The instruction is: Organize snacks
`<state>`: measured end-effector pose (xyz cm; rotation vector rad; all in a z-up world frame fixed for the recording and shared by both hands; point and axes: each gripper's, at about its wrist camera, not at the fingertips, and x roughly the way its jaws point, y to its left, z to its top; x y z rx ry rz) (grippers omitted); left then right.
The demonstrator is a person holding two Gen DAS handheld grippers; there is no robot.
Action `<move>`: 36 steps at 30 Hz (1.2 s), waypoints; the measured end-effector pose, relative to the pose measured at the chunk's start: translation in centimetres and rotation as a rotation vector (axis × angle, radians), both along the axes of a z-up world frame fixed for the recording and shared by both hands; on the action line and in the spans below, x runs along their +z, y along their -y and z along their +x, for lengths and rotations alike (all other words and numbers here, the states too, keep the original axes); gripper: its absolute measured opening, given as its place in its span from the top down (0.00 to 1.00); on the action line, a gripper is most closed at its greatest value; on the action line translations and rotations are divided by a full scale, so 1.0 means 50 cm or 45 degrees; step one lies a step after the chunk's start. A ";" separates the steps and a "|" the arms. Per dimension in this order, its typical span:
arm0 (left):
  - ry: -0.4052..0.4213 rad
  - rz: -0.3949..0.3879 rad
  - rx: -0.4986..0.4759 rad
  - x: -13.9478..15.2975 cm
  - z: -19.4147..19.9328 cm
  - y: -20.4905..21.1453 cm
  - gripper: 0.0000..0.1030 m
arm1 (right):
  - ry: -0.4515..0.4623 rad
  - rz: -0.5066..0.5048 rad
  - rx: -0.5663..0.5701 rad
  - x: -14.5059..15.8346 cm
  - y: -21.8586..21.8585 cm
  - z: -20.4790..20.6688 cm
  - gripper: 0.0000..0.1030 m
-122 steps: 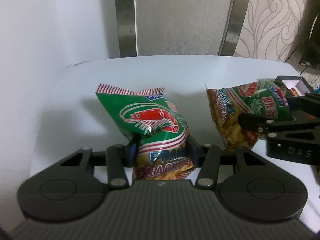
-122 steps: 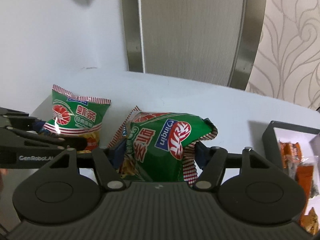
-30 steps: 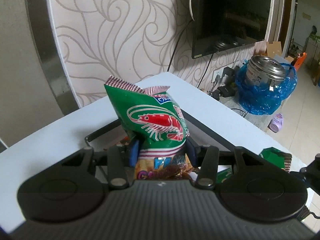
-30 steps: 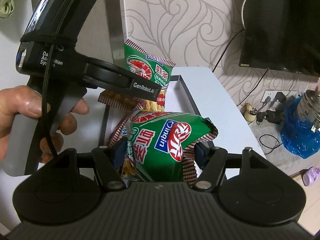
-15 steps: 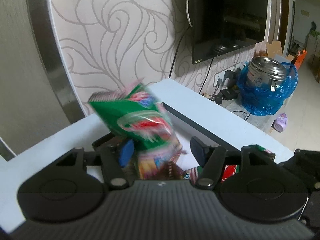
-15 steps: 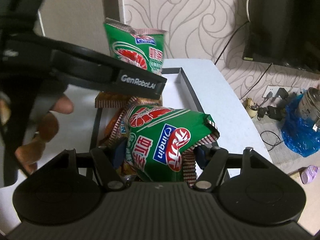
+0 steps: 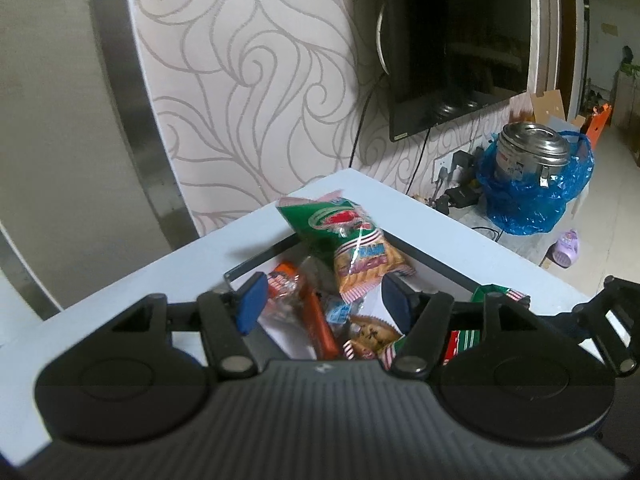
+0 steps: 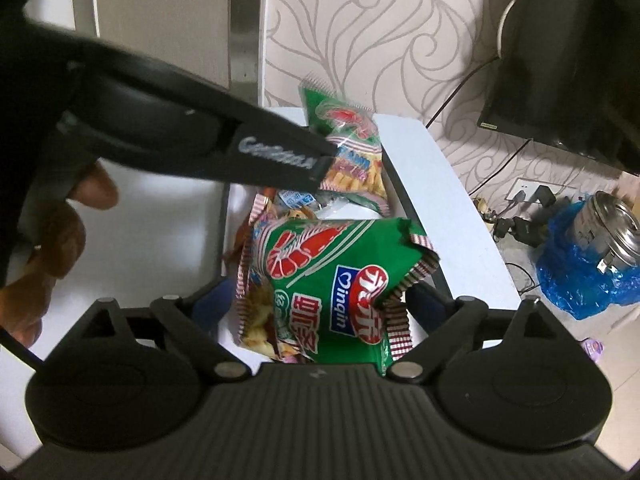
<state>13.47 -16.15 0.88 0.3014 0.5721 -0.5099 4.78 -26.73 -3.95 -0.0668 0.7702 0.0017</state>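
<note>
My left gripper point(image 7: 322, 304) is open and empty above a dark-rimmed tray point(image 7: 262, 258) of snacks. A green prawn cracker bag point(image 7: 352, 242) lies at the tray's far corner, leaning over the rim. In the right wrist view that bag point(image 8: 348, 148) lies past the left gripper's finger point(image 8: 280, 156). My right gripper point(image 8: 320, 304) hangs over the tray point(image 8: 404, 196); its jaws stand wide beside a second green prawn cracker bag point(image 8: 332, 280), and I cannot tell whether they still hold it.
The tray holds several small wrapped snacks point(image 7: 316, 312). It sits on a white table point(image 7: 440, 224) near the corner. A wall with swirl paper, a black TV point(image 7: 456, 40) and a metal pot in a blue bag point(image 7: 532, 168) on the floor lie beyond.
My left gripper opened and let go of its prawn cracker bag, which dropped onto the tray's far corner. My right gripper's jaws widened and its bag tilted lower over the tray.
</note>
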 end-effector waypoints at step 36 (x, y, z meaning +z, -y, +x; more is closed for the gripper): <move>0.078 -0.053 0.608 0.013 -0.260 -0.016 0.37 | 0.219 0.036 0.255 0.036 0.073 -0.174 0.06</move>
